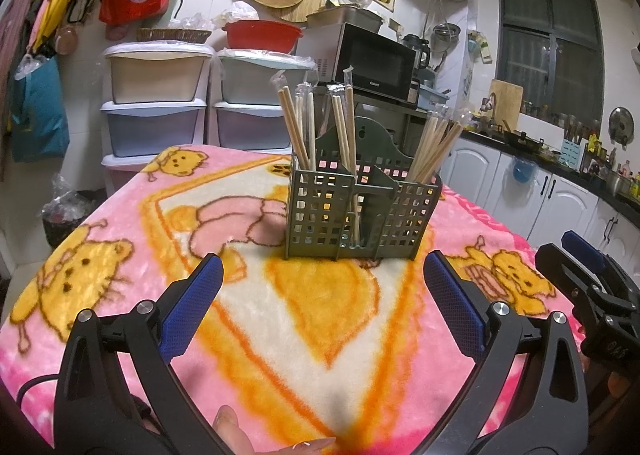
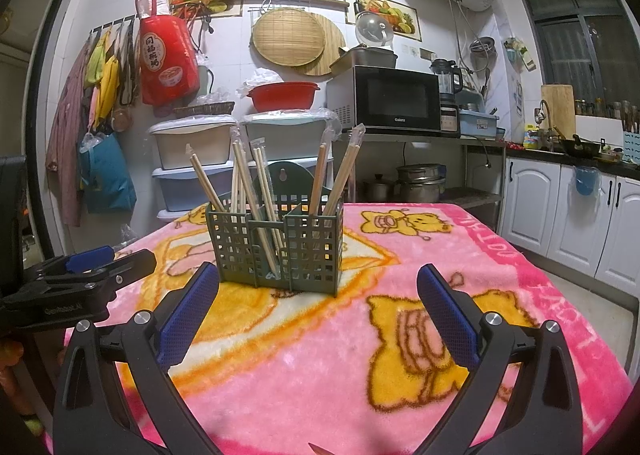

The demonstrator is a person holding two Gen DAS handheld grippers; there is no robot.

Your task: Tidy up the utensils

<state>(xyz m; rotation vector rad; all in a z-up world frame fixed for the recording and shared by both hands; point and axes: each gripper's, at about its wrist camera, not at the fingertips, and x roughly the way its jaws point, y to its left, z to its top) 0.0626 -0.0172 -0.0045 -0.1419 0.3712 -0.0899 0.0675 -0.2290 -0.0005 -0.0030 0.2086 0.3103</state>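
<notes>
Centre frame: chopsticks [image 2: 260,191] all stand in the green caddy [image 2: 280,251]; left gripper [image 1: 320,295] and right gripper [image 2: 316,295] gape empty, the blanket [image 2: 440,255] bears nothing loose, so sorting appears complete.

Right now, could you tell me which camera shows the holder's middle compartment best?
The right wrist view: the green holder faces it squarely, chopsticks visible in the middle compartment. The left wrist view shows it cornerwise, a divider blocking the middle.

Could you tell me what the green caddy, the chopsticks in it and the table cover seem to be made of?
Green caddy: likely moulded plastic, matte, with a regular grid of square holes. Chopsticks: pale bamboo or wood, unvarnished-looking; some seem to be in clear plastic sleeves. Table cover: plush fleece blanket, with a fuzzy pile and printed cartoon bears.
</notes>
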